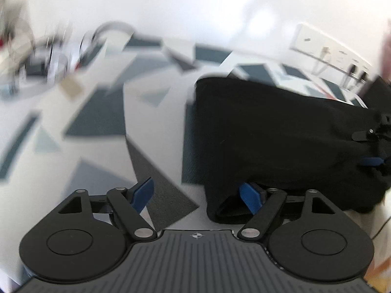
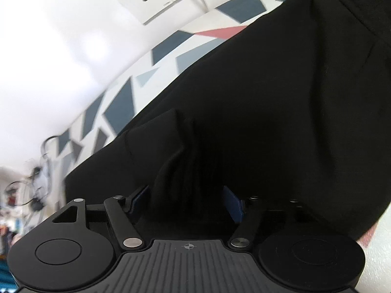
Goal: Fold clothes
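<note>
Both grippers — left gripper (image 1: 198, 196), right gripper (image 2: 187, 204) — spread at black garment's (image 1: 281, 131) edge.

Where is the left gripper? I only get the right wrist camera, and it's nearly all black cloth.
Observer: The left gripper is at the black garment's near edge with its jaws open. One blue pad is by the cloth, and the other is over the patterned cover.
Operator: Can you see my gripper from there?
Observer: Yes. The right gripper shows at the right edge of the left wrist view, over the garment.
Operator: Does the cloth look folded?
Observer: It lies as a compact block, with a straight left edge against the cover.
</note>
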{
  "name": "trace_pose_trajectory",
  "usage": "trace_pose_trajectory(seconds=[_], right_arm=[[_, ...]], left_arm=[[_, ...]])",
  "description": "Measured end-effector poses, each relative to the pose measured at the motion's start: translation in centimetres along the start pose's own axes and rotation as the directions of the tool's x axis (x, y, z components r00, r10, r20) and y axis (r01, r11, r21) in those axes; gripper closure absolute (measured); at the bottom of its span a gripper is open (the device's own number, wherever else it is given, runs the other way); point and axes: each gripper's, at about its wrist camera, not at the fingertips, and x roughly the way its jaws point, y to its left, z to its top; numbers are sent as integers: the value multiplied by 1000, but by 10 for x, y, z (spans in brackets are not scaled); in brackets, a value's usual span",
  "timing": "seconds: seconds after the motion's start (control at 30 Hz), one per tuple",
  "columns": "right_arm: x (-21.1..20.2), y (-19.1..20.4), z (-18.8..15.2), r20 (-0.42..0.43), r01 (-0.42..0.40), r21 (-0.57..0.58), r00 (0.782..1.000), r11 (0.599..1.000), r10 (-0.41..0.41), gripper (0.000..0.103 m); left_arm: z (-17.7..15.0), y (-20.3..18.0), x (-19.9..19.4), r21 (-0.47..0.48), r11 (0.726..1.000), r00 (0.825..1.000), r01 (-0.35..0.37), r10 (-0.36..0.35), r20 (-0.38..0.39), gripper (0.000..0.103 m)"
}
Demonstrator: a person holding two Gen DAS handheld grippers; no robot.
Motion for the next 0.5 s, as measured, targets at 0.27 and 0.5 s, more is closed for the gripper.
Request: trace_pose_trajectory(seconds=[0.27,0.5], right_arm=[[-95,-39,-18,216,49,-72,976,996,-32,1],[-136,-132,-35,326,52,110,941,993,-86,1]], left_arm=[[35,-57,-26,42,989,979,143,-148,144,21],[63,-146,31,224,961,981,160,-179,68,19]])
